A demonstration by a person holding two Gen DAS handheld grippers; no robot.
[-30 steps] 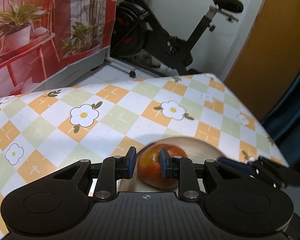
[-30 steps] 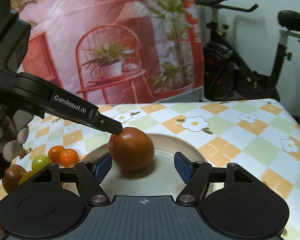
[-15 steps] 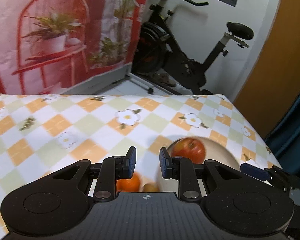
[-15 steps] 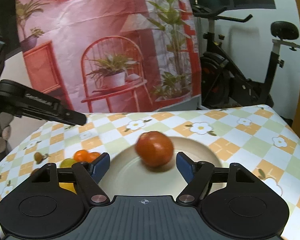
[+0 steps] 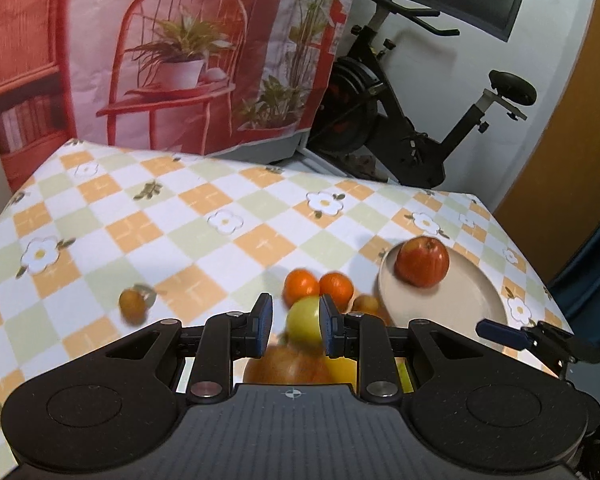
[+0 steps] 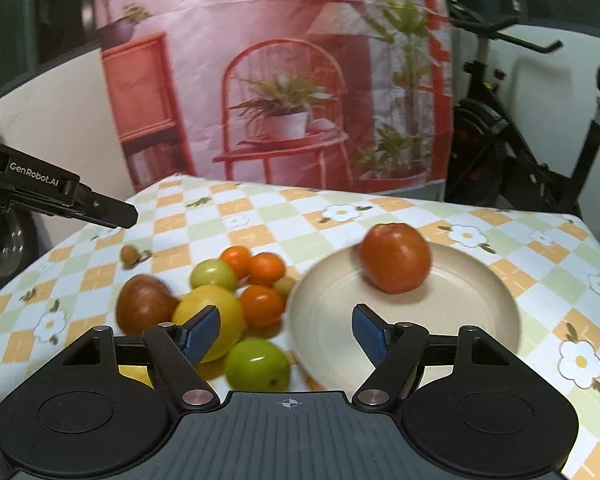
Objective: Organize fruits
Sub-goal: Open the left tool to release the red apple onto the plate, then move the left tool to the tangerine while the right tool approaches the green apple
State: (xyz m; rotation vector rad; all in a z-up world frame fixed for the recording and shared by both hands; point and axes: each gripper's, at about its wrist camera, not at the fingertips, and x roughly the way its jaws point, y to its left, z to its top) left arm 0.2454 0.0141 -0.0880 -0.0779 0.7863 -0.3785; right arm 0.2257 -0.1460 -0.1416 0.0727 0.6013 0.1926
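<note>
A red apple point(image 5: 422, 262) point(image 6: 394, 258) lies on the cream plate point(image 5: 460, 304) point(image 6: 480, 308). Left of the plate is a heap of fruit: oranges point(image 6: 267, 268), a green fruit point(image 5: 304, 318), a yellow fruit point(image 6: 210, 312), a dark red apple point(image 6: 144, 302) and another green fruit point(image 6: 257, 364). My left gripper point(image 5: 295, 322) hovers over this heap, shut to a narrow gap and holding nothing; the green fruit shows below through the gap. My right gripper point(image 6: 286, 330) is open and empty, over the plate's left rim.
A small brown fruit point(image 5: 132, 304) lies apart on the checked tablecloth point(image 5: 220, 240), left of the heap. The table's far edge meets a red printed backdrop point(image 5: 160, 60). An exercise bike point(image 5: 400, 128) stands behind at the right.
My left gripper has left the red apple on the plate and moved left over the fruit heap. The right gripper drew back and left, and its jaws opened slightly.
</note>
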